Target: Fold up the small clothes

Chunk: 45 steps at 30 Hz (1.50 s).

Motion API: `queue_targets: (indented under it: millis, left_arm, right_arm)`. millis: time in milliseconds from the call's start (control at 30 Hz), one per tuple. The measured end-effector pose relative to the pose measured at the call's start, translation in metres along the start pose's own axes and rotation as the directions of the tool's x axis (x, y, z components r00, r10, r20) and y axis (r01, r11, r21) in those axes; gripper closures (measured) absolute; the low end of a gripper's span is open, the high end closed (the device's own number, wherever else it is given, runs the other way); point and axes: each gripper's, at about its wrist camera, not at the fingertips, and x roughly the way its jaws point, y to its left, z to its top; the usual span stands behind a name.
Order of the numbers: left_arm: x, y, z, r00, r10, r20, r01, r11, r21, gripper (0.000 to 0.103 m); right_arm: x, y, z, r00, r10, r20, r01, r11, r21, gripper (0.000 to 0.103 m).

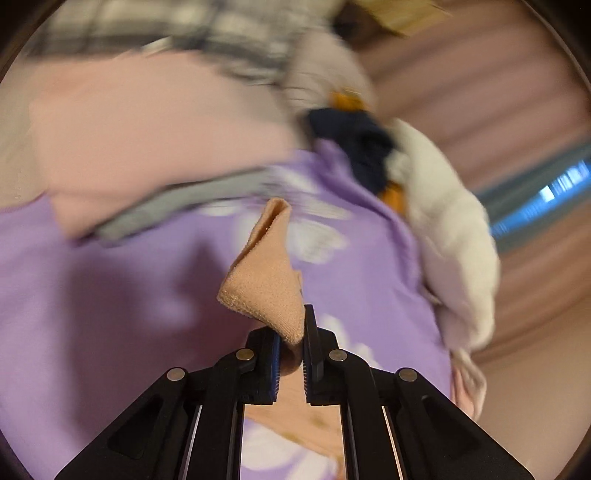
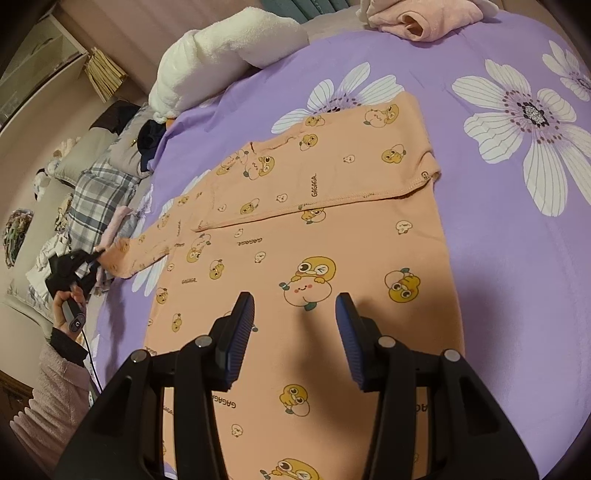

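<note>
A small peach shirt (image 2: 314,236) with cartoon prints lies flat on the purple flowered bedsheet (image 2: 498,229). Its right sleeve is folded across the chest. Its left sleeve stretches out to the left, and its cuff (image 1: 264,273) sits pinched in my left gripper (image 1: 293,339), which is shut on it; the same gripper (image 2: 96,254) shows at the far left of the right wrist view, held by a hand. My right gripper (image 2: 295,325) hovers open over the shirt's lower body with nothing between its fingers.
A white fluffy blanket (image 2: 221,55) lies at the sheet's far edge, with pink folded clothes (image 2: 421,18) at the top. Plaid fabric (image 2: 99,199) and dark clothing (image 2: 149,142) are piled to the left. A pink sleeve (image 2: 55,398) of the person is at lower left.
</note>
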Motion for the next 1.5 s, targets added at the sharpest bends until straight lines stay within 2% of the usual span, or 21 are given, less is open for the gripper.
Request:
queue_targets:
  millis: [167,267,367,500,633,733,800,833,867,900,967,1067,1100,1200,1300,1400,1500]
  left_arm:
    - [0.004,-0.085,-0.031,0.996,-0.066,-0.054,0.076,0.978,0.193,0.097]
    - [0.016,-0.131,-0.061,0.988,-0.098,-0.12,0.128,0.953,0.276,0.097]
    - [0.032,-0.169,-0.095,0.979,-0.097,-0.181,0.156,0.924,0.35,0.097]
    - [0.054,-0.213,-0.15,0.965,-0.075,-0.25,0.183,0.878,0.443,0.097]
    - [0.074,-0.243,-0.202,0.958,-0.033,-0.283,0.182,0.834,0.521,0.097]
    - [0.09,-0.253,-0.241,0.957,0.014,-0.288,0.163,0.797,0.582,0.097]
    - [0.105,-0.253,-0.263,0.943,0.05,-0.328,0.164,0.789,0.592,0.096]
    - [0.114,-0.251,-0.275,0.93,0.081,-0.36,0.164,0.783,0.6,0.093]
    - [0.12,-0.249,-0.286,0.917,0.112,-0.382,0.158,0.779,0.606,0.084]
    - [0.129,-0.246,-0.296,0.896,0.146,-0.419,0.158,0.777,0.609,0.062]
    - [0.135,-0.244,-0.309,0.869,0.169,-0.465,0.174,0.775,0.607,0.04]
    - [0.126,-0.239,-0.308,0.864,0.137,-0.484,0.213,0.772,0.599,0.039]
    - [0.121,-0.236,-0.3,0.862,0.121,-0.492,0.225,0.779,0.585,0.039]
    - [0.101,-0.219,-0.279,0.87,0.071,-0.488,0.242,0.801,0.548,0.038]
    - [0.075,-0.192,-0.244,0.903,0.066,-0.424,0.199,0.811,0.55,0.037]
    - [0.054,-0.162,-0.22,0.933,0.094,-0.346,0.132,0.808,0.575,0.037]
    - [0.034,-0.13,-0.197,0.95,0.115,-0.29,0.072,0.822,0.565,0.037]
  right_arm:
    - [-0.005,-0.004,-0.004,0.999,0.034,0.016,-0.034,0.999,0.012,0.056]
    - [-0.009,-0.009,-0.004,0.998,0.051,0.029,-0.052,0.998,0.023,0.057]
    - [-0.014,-0.016,-0.004,0.997,0.065,0.046,-0.067,0.997,0.04,0.056]
    - [-0.021,-0.029,-0.004,0.995,0.07,0.067,-0.074,0.995,0.061,0.056]
    - [-0.026,-0.044,-0.005,0.995,0.068,0.079,-0.075,0.993,0.093,0.056]
    - [-0.028,-0.055,-0.007,0.994,0.063,0.084,-0.073,0.991,0.116,0.056]
    - [-0.029,-0.062,-0.008,0.994,0.062,0.086,-0.073,0.988,0.133,0.056]
    - [-0.029,-0.065,-0.009,0.995,0.06,0.085,-0.072,0.987,0.142,0.055]
    - [-0.028,-0.068,-0.009,0.995,0.06,0.083,-0.072,0.986,0.151,0.053]
    - [-0.028,-0.07,-0.01,0.995,0.06,0.082,-0.073,0.985,0.159,0.052]
    - [-0.027,-0.074,-0.009,0.995,0.065,0.08,-0.078,0.981,0.177,0.05]
    - [-0.026,-0.074,-0.004,0.994,0.08,0.08,-0.094,0.978,0.185,0.049]
    - [-0.025,-0.073,-0.001,0.993,0.088,0.081,-0.102,0.977,0.187,0.048]
    - [-0.018,-0.066,0.012,0.987,0.139,0.084,-0.152,0.97,0.189,0.047]
    - [0.001,-0.054,0.031,0.983,0.174,0.067,-0.183,0.968,0.172,0.047]
    - [0.025,-0.035,0.05,0.982,0.183,0.037,-0.186,0.974,0.131,0.048]
    - [0.052,-0.018,0.072,0.989,0.146,0.015,-0.147,0.985,0.086,0.048]
